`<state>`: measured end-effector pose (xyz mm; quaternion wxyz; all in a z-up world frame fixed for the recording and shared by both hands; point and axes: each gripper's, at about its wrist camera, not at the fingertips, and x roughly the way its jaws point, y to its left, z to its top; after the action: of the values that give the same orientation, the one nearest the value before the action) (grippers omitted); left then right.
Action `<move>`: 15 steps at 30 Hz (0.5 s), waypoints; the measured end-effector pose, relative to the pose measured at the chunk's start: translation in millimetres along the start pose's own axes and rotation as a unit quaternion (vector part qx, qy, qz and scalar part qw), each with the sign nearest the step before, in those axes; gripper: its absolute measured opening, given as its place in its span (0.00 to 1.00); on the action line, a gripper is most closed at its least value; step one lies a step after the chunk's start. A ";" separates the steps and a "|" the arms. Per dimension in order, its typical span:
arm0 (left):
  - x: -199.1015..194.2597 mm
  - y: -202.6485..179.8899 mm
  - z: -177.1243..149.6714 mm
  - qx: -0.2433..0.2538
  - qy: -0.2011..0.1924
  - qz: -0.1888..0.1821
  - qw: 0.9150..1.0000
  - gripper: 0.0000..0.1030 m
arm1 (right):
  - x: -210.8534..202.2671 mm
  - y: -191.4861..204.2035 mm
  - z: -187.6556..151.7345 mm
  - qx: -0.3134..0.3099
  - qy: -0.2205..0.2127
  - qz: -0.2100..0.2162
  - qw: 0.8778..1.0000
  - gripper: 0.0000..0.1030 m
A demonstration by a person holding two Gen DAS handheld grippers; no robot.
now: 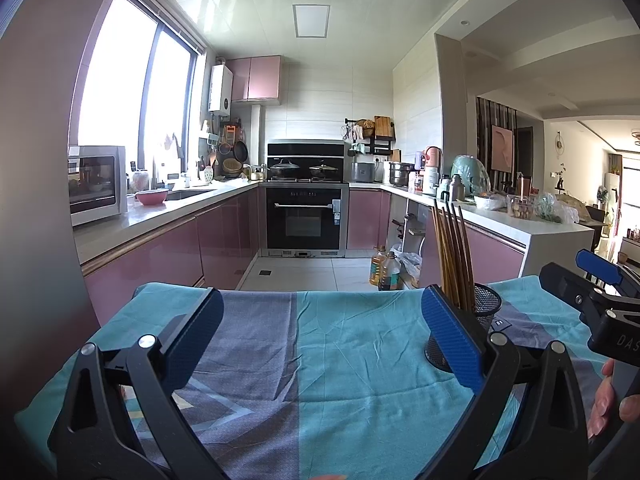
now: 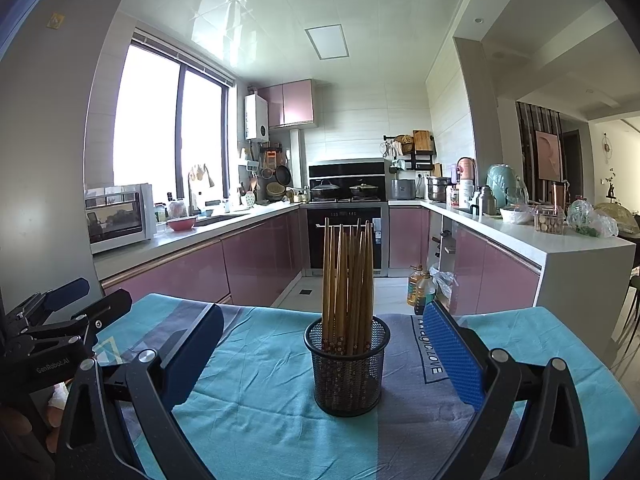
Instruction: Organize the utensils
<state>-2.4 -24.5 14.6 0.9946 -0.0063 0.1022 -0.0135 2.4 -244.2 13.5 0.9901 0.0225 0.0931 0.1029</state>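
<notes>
A black mesh cup stands upright on the teal and grey cloth, holding several wooden chopsticks that stand upright in it. My right gripper is open and empty, its blue pads on either side of the cup and a little nearer to me. My left gripper is open and empty over bare cloth. In the left wrist view the cup and chopsticks sit just behind its right finger. The right gripper shows at that view's right edge, and the left gripper at the right wrist view's left edge.
The cloth-covered table ends at its far edge before a tiled kitchen floor. Oil bottles stand on the floor beyond. Pink cabinets and counters run left and right, with an oven at the back. A hand holds the right gripper.
</notes>
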 end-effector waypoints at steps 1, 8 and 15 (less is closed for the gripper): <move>0.0 -0.3 -0.2 0.000 0.000 0.000 1.000 0.95 | 0.0 0.3 -0.2 0.000 0.000 0.000 1.000 0.94; 0.4 -0.4 -0.2 0.000 0.000 0.001 1.000 0.95 | 0.0 0.6 -0.3 0.000 0.000 0.000 1.000 0.94; 0.9 -1.4 -1.4 0.000 0.001 0.000 1.000 0.95 | 0.0 0.4 -0.3 0.000 0.000 0.000 1.000 0.94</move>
<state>-1.9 -26.0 13.0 0.9946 -0.0064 0.1029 -0.0131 2.2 -243.7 13.2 0.9900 0.0228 0.0935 0.1029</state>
